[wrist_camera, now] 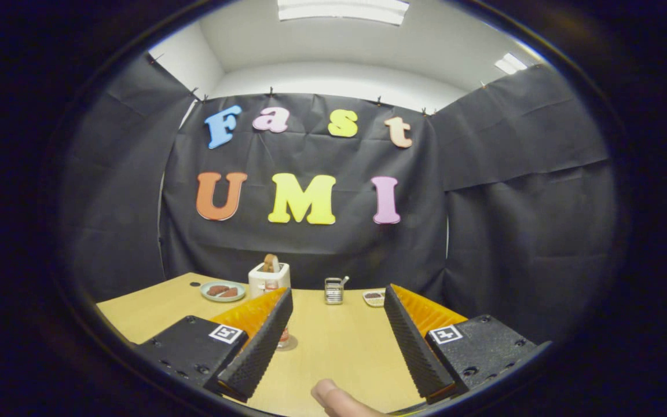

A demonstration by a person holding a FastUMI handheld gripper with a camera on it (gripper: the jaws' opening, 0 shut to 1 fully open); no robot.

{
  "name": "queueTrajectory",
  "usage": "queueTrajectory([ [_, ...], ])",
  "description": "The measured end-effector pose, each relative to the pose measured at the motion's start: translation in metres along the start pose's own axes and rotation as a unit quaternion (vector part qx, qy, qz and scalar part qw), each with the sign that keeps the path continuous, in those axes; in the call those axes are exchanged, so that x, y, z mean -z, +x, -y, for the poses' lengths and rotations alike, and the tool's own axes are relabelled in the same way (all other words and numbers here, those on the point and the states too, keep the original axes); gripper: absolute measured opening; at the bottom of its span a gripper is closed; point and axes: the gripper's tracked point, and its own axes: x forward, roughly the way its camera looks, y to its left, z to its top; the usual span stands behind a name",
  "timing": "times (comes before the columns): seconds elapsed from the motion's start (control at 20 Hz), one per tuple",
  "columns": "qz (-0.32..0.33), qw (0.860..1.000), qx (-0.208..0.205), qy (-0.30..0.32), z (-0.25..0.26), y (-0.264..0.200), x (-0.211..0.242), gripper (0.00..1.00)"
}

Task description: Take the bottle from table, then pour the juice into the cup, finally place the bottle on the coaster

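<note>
Wooden tabletop: my fingers gape, holding nothing. The bottle stands behind one, the cup near the far edge; pouring unprovable either way.

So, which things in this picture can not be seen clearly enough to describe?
- Small bottle with reddish base, gripper view: mostly hidden behind the left finger of the open tool; its fill level cannot be told.
- Shiny metal cup: too small to see inside.
- Small pale dish, possibly the coaster: too small and partly hidden by the right finger.
- Fingertip of a person: the hand is cut off below.
</note>
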Motion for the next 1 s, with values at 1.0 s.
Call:
queueTrajectory([
  [1.0,-0.040,0.999,-0.024,-0.007,0.024,-0.031,0.005,1.00],
])
